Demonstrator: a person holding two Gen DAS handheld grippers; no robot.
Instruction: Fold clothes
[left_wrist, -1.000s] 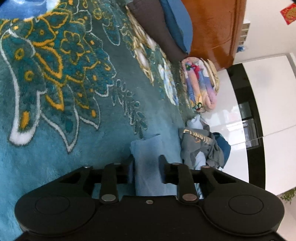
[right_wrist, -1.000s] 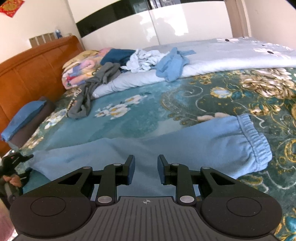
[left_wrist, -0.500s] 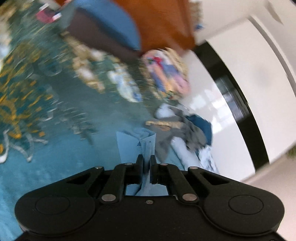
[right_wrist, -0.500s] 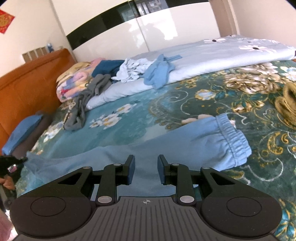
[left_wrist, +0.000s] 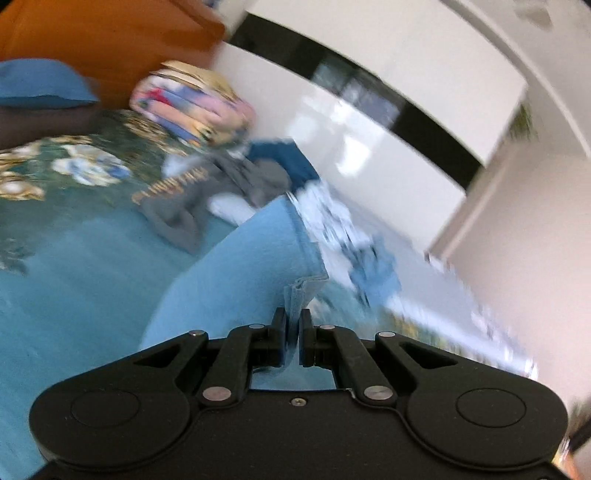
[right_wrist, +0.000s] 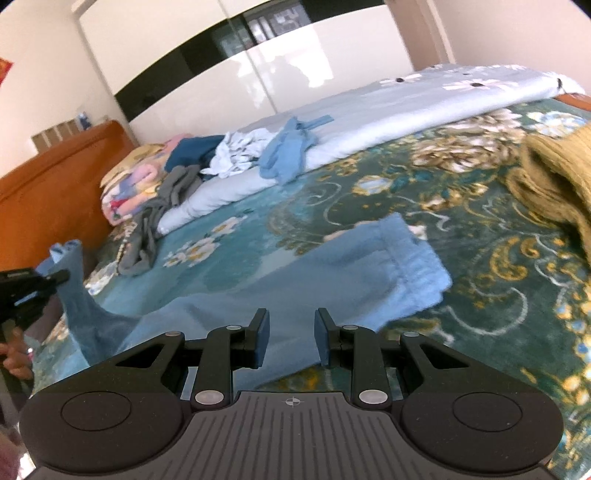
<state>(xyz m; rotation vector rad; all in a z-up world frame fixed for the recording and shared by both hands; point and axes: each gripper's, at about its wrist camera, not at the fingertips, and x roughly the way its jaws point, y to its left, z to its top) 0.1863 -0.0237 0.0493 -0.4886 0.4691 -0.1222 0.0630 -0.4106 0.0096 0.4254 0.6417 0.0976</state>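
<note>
Item: light-blue trousers (right_wrist: 332, 280), spread lengthwise on the patterned bed (right_wrist: 498, 280); fold only begun. Left claw (left_wrist: 293, 328) pinched shut on one leg end, lifted clear; right claw (right_wrist: 291, 334) part-open above the cloth, gripping nothing. Outstanding, by appearance: the whole fold, plus the unfolded clothes pile (right_wrist: 236, 155) near the headboard.

Trousers (right_wrist: 332, 280) on bedspread (right_wrist: 480, 295) — clothes pile (right_wrist: 240, 155) behind.
</note>
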